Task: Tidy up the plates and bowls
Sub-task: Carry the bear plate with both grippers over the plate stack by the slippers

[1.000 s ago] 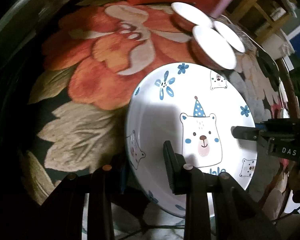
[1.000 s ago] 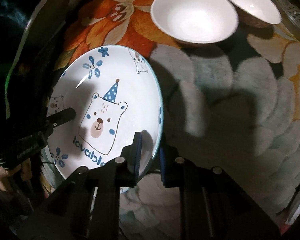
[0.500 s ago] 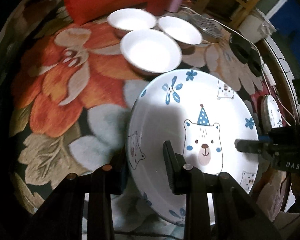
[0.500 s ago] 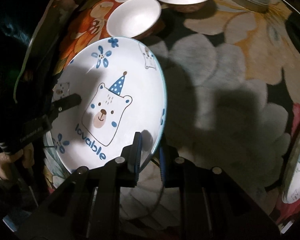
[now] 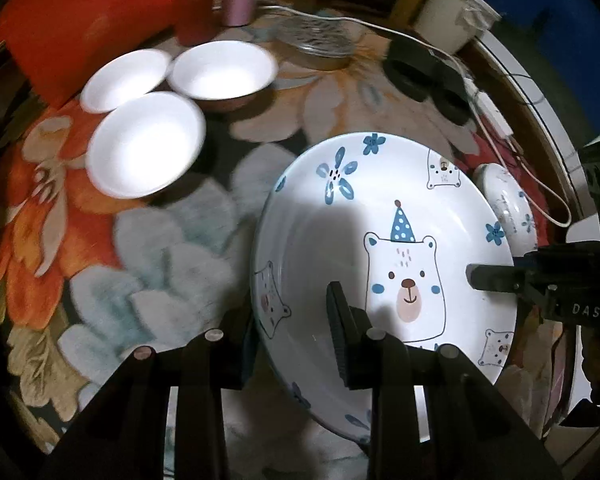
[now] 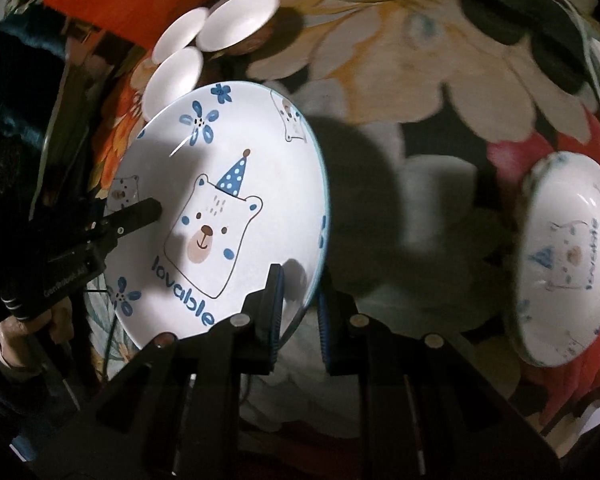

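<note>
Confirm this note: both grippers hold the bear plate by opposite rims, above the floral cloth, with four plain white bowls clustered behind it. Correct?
One slip: there are three white bowls, not four, as the left wrist view shows. The rest stands: the left gripper and right gripper clamp opposite rims of the bear plate above the floral cloth.

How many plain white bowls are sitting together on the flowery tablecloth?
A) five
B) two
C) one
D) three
D: three plain white bowls sit clustered on the flowery tablecloth, beyond the white bear-print plate that both grippers hold.
</note>
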Demonstrator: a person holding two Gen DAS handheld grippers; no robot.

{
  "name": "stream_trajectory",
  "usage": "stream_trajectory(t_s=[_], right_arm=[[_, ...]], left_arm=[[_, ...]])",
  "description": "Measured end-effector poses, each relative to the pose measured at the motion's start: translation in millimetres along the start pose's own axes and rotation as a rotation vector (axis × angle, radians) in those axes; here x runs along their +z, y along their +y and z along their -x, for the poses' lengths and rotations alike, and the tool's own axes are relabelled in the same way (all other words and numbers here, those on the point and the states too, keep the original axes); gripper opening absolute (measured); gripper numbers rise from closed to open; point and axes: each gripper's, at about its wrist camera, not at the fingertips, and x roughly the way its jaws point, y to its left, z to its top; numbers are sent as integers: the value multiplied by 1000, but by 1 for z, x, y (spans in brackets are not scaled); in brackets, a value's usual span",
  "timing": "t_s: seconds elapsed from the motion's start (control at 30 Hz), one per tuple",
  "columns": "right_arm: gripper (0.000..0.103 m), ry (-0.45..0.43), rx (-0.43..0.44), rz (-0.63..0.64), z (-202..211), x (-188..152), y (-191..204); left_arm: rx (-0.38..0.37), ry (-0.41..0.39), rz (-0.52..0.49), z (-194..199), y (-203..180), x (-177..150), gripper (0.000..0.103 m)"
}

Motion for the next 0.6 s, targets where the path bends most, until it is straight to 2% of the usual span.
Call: stream_trajectory(t_s=[0.6], right_arm=[[17, -59, -57, -171, 49, -29, -106]], left_arm=[[-52, 7, -186, -38, -119, 42, 32]])
